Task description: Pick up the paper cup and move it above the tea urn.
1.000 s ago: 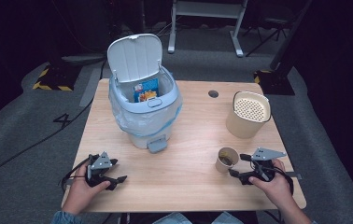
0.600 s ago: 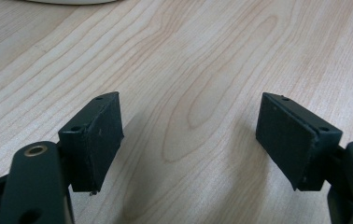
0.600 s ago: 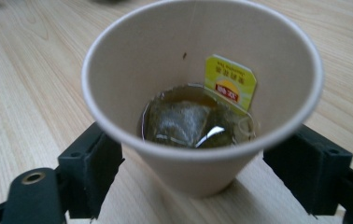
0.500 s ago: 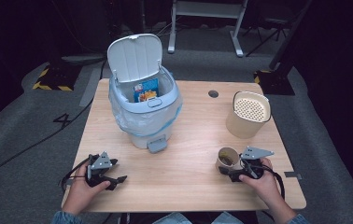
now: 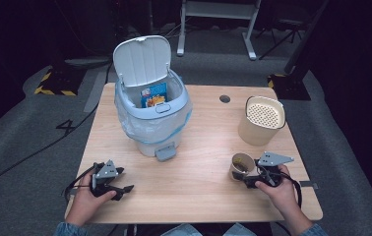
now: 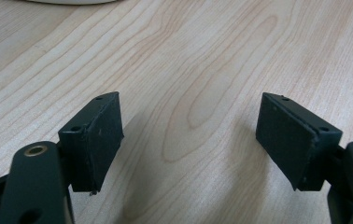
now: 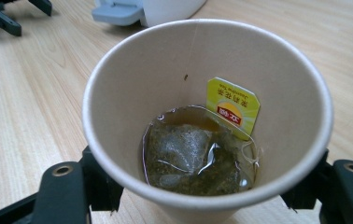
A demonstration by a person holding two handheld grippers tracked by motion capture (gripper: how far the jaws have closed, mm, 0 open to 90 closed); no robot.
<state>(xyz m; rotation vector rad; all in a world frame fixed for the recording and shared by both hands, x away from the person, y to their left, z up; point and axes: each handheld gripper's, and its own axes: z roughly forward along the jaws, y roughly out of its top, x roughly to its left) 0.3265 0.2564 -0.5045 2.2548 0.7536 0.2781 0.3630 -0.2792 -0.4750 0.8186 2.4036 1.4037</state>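
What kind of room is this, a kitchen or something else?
Probably a studio or lab, not a kitchen: a lone wooden table stands on grey carpet amid dark surroundings, with hazard-taped equipment bases behind. On it sit a pedal bin and a paper cup holding a used teabag.

Between our right gripper's jaws, the tea bag tag carries small Chinese characters, too fine to read.
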